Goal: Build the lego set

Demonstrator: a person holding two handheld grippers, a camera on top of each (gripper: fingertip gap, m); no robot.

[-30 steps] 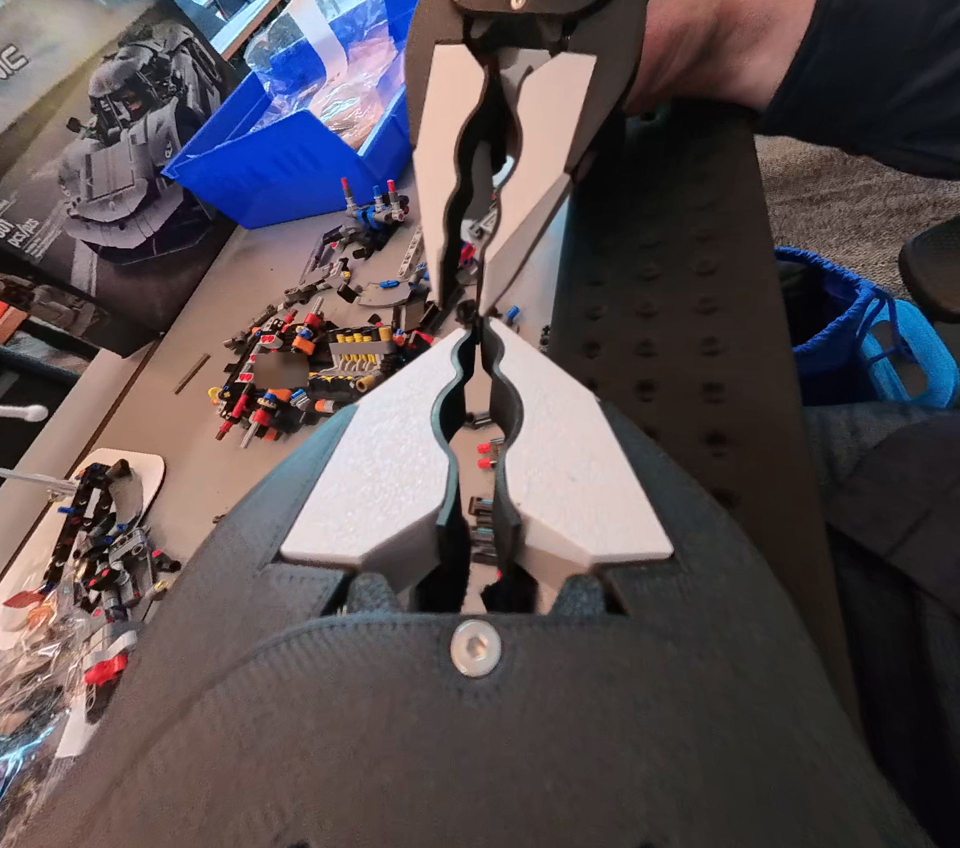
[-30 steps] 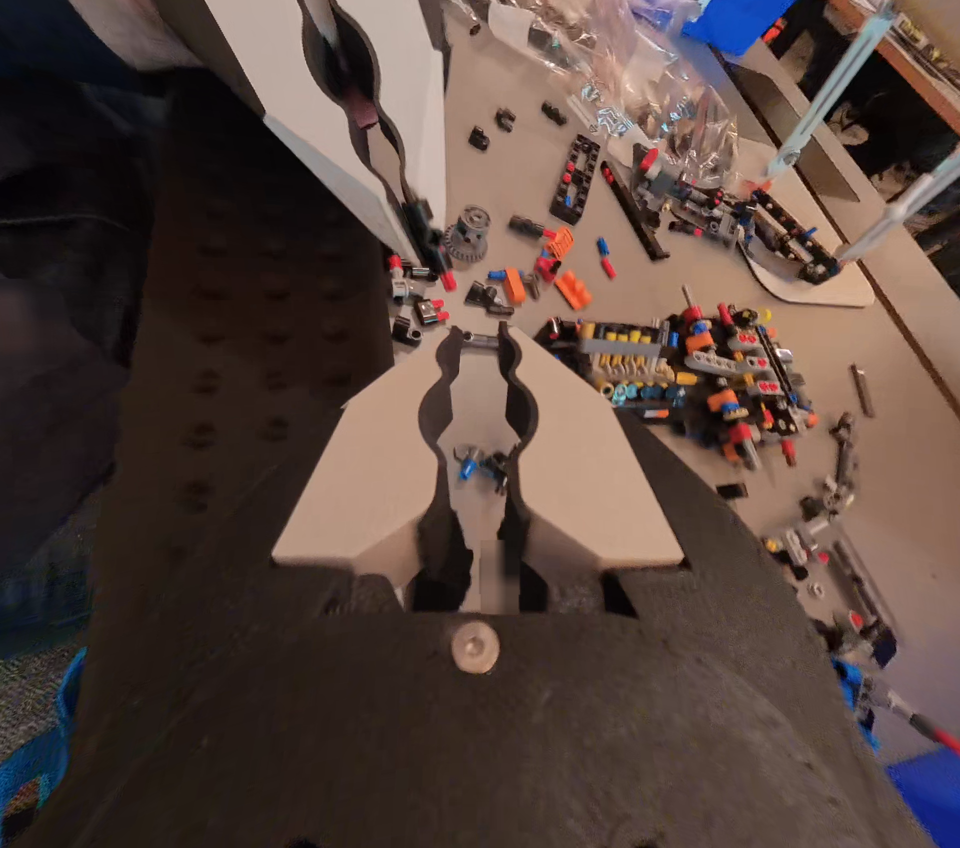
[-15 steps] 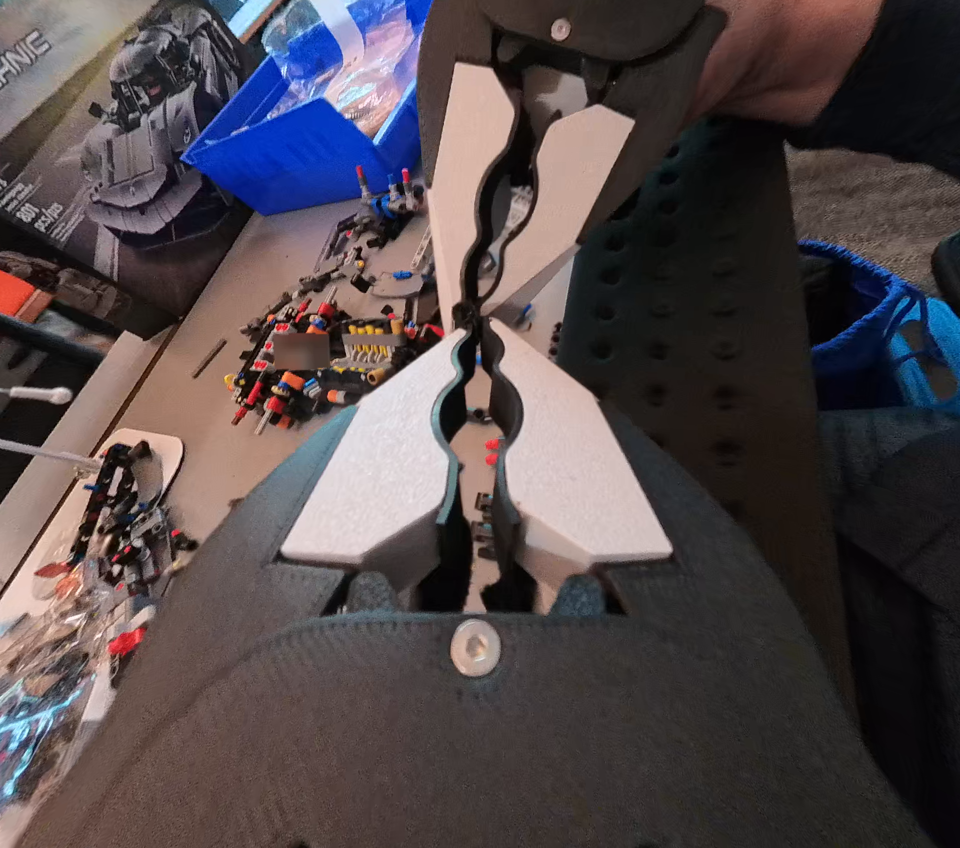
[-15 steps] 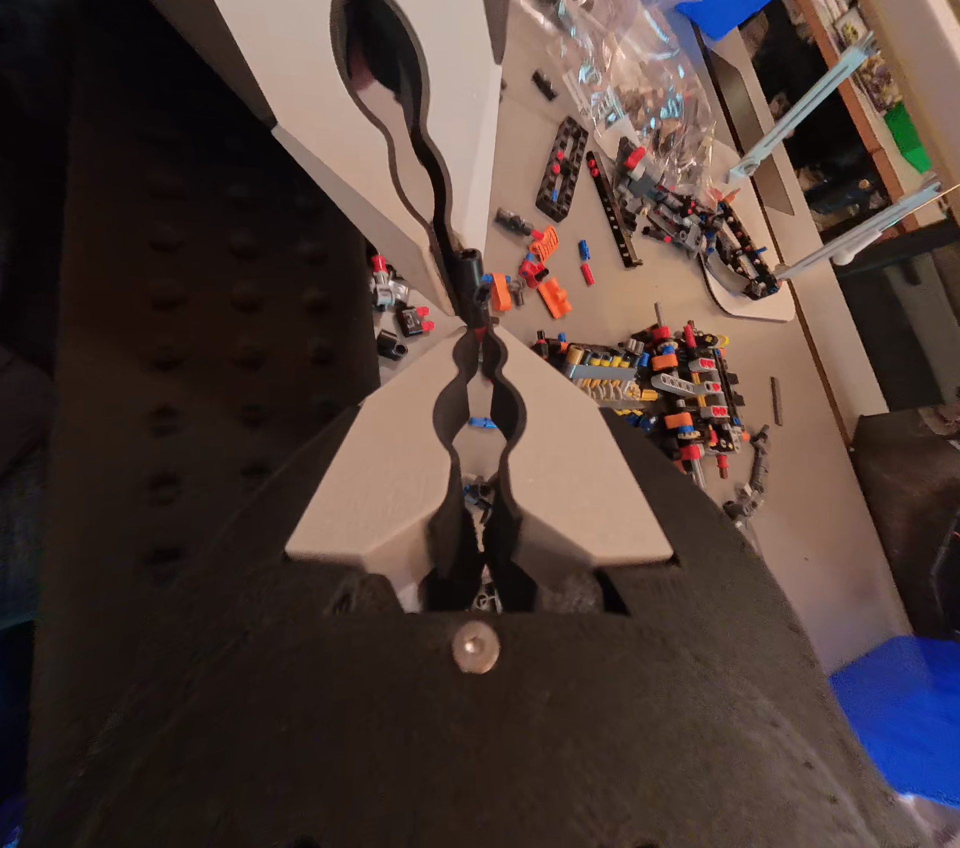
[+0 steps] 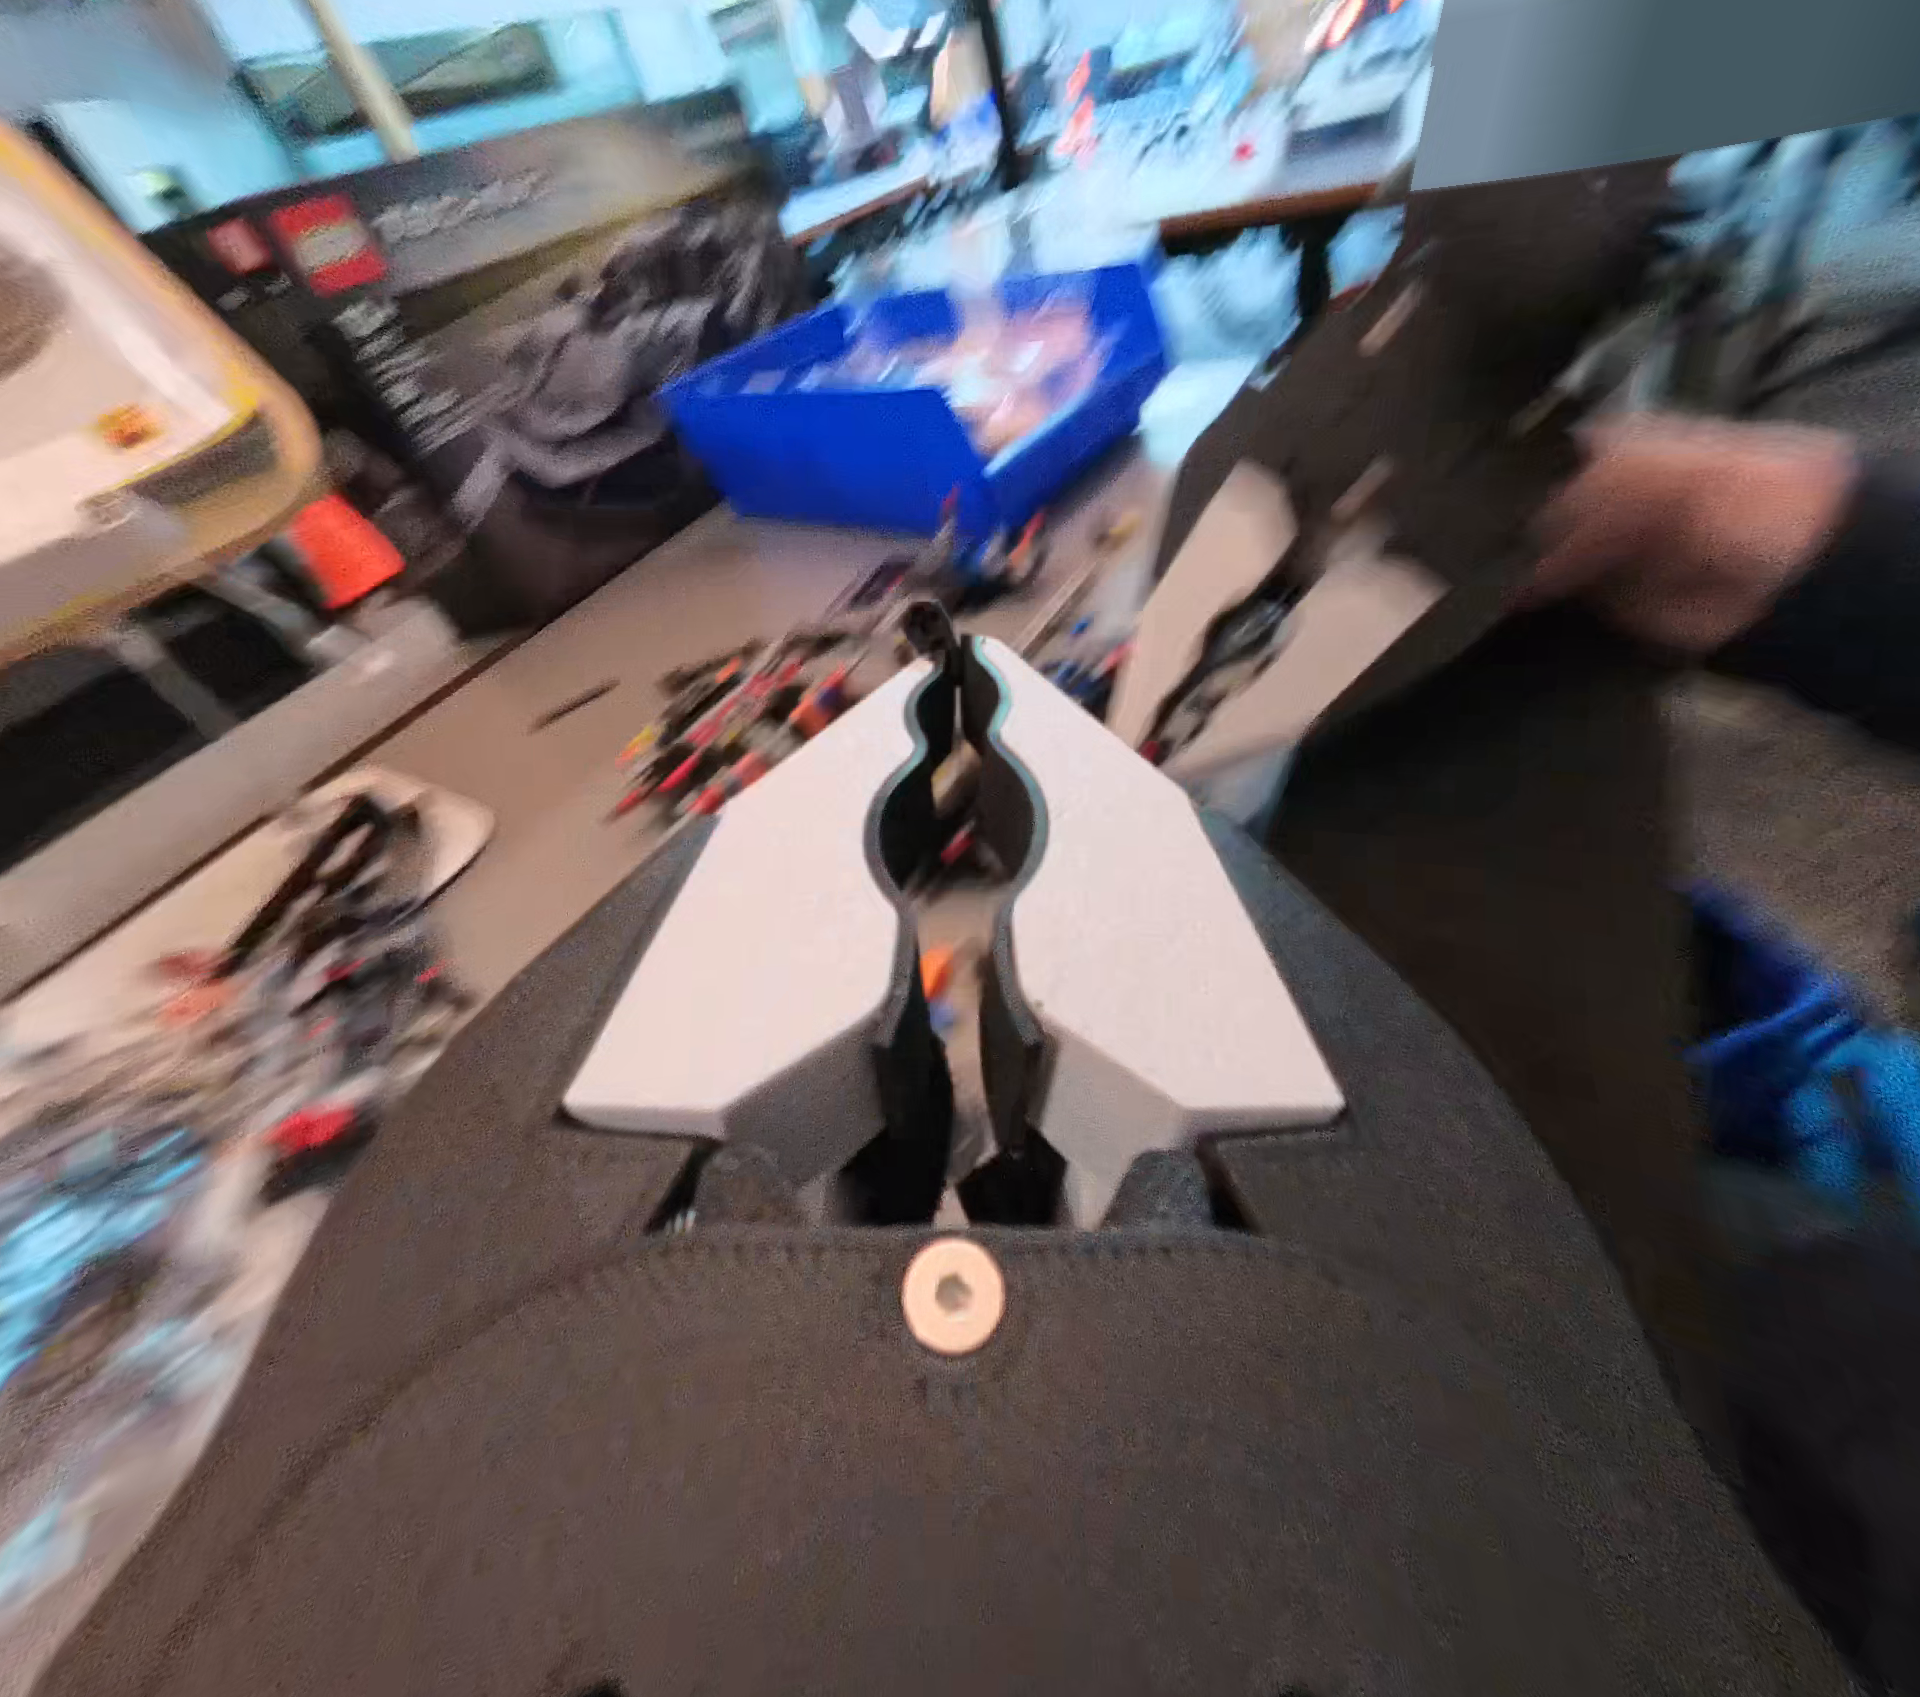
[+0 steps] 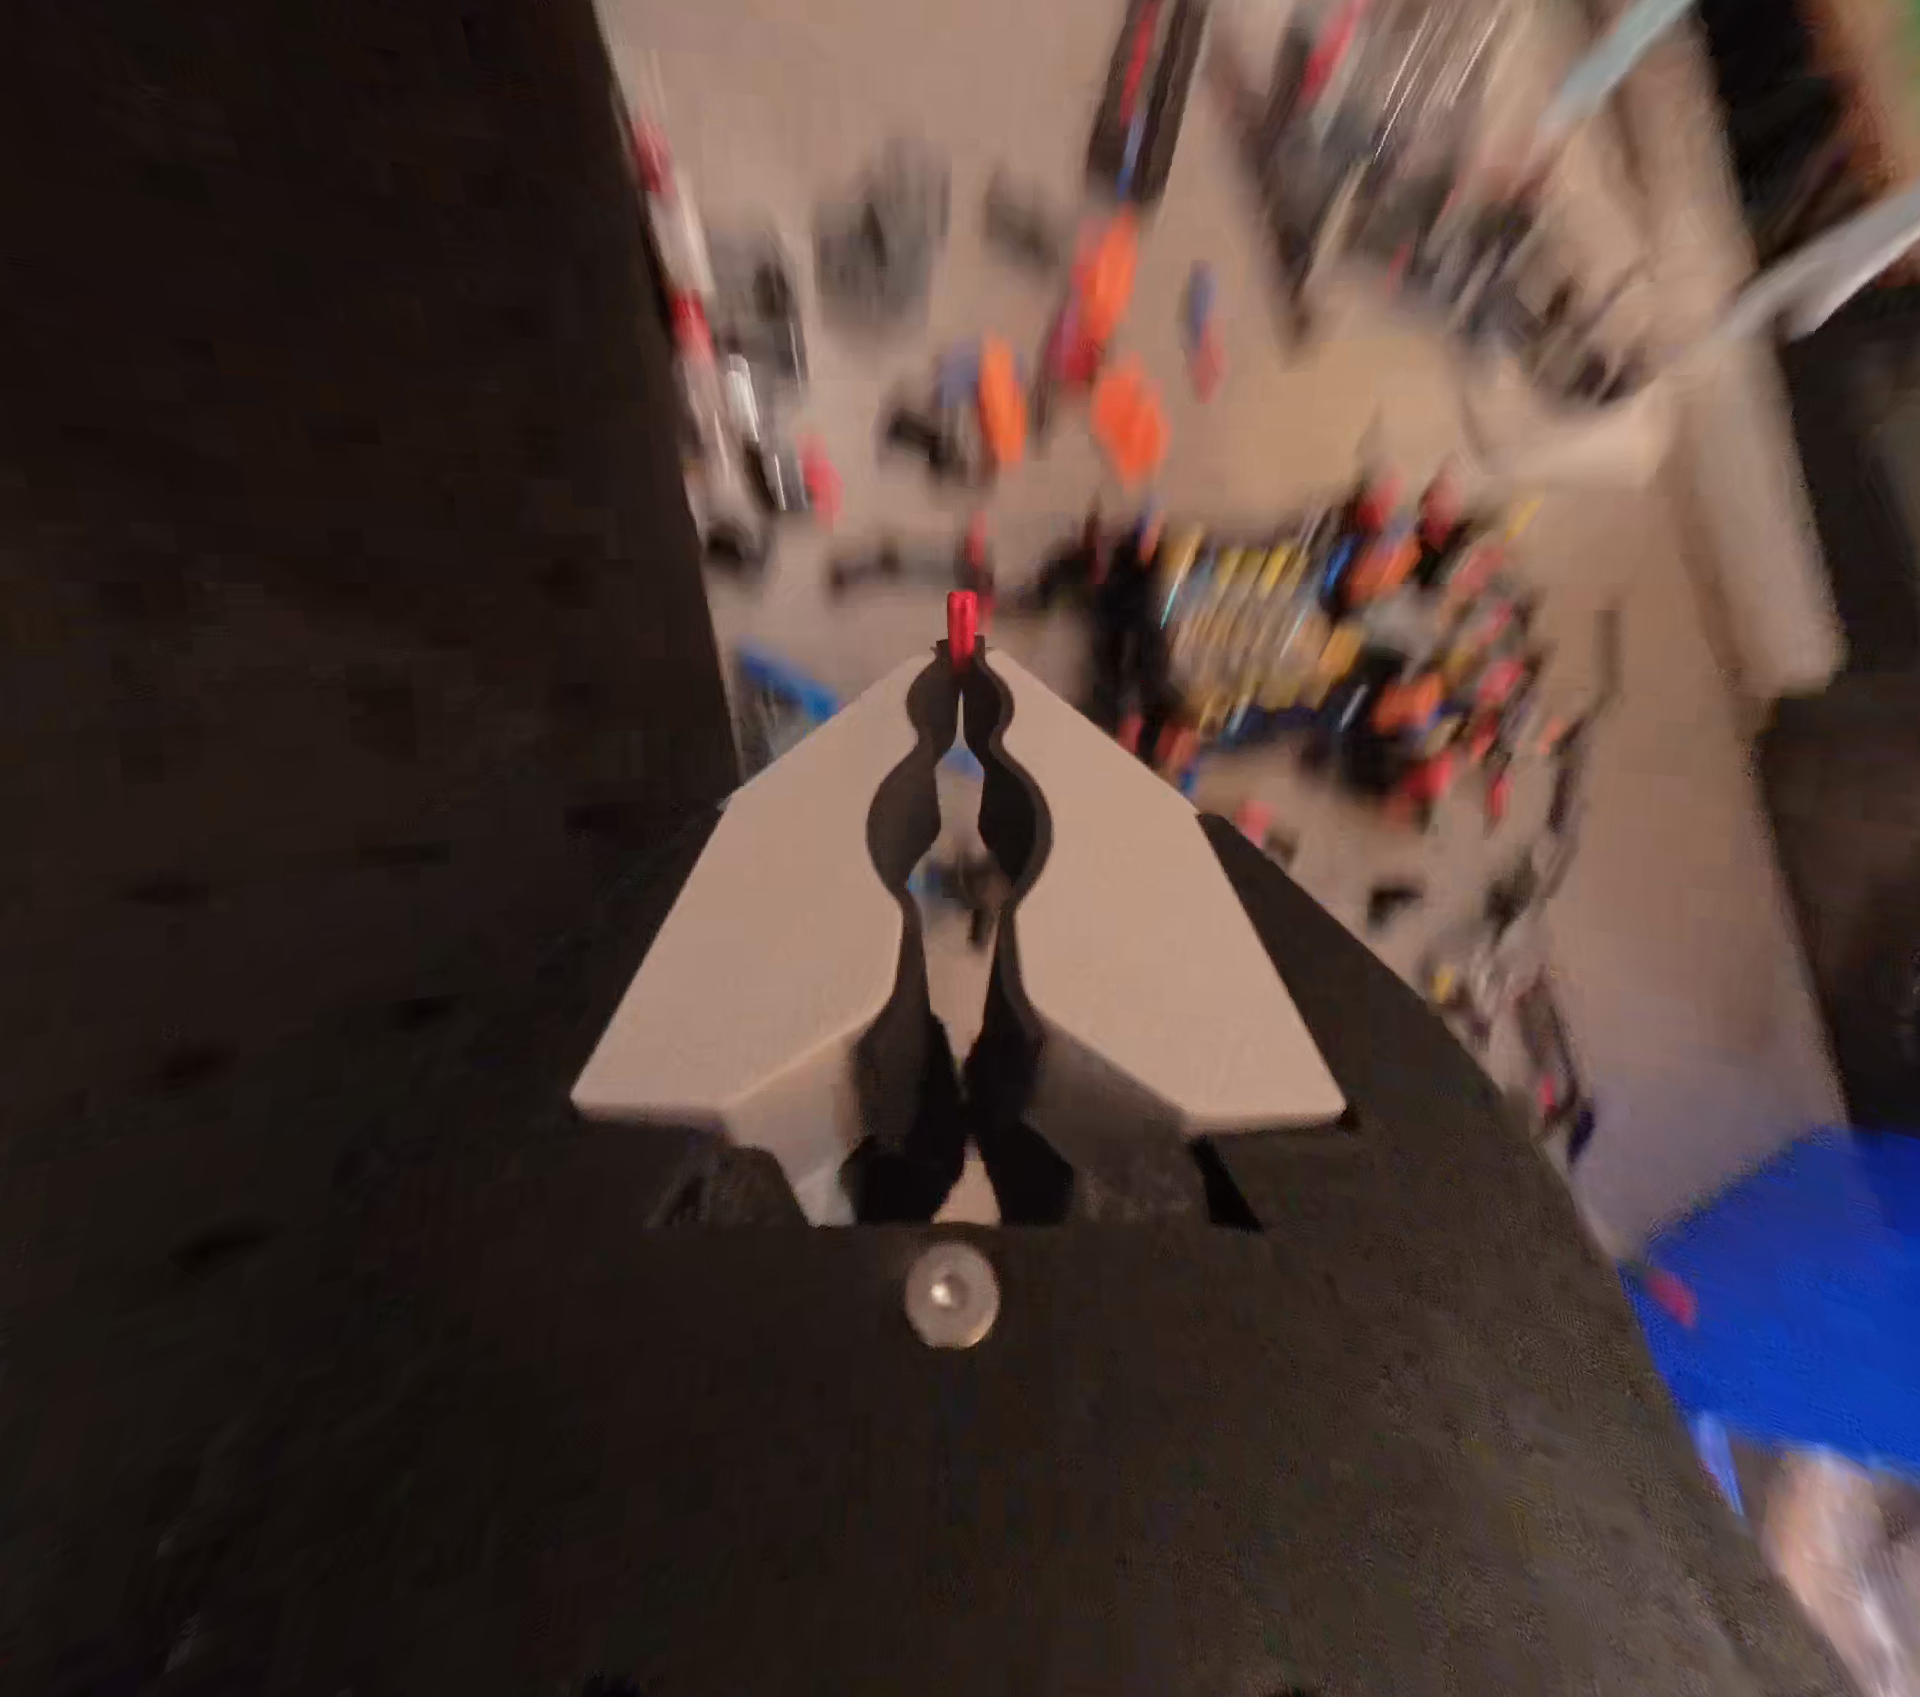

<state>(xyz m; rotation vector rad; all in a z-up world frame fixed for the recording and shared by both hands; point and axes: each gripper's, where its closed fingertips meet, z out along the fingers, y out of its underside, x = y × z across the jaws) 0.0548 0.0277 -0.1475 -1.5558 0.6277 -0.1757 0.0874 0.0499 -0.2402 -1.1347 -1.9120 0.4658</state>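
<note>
Both views are motion-blurred. My left gripper [image 5: 961, 660] is shut on a small black piece [image 5: 925, 621] that sticks out past its tips. My right gripper [image 6: 961, 671] is shut on a small red pin [image 6: 961, 621] that also sticks out of its tips. Both are held above the table. The part-built multicoloured model [image 6: 1299, 660] lies on the table beyond the right gripper and also shows in the left wrist view [image 5: 748, 722]. In that view the right gripper's grey fingers [image 5: 1205, 587] are off to the right, apart from my left gripper.
A blue bin [image 5: 883, 452] and the set's dark box [image 5: 499, 317] stand at the back. A white plate with pieces [image 5: 457, 826] and plastic bags [image 5: 104, 1180] lie at the left. Loose orange pieces [image 6: 1127, 411] are scattered. A black perforated panel [image 6: 312, 504] is at the left.
The two grippers were tip to tip; now they have pulled apart. The right one holds the red pin and the left one the black piece. Both cameras have swung fast.
</note>
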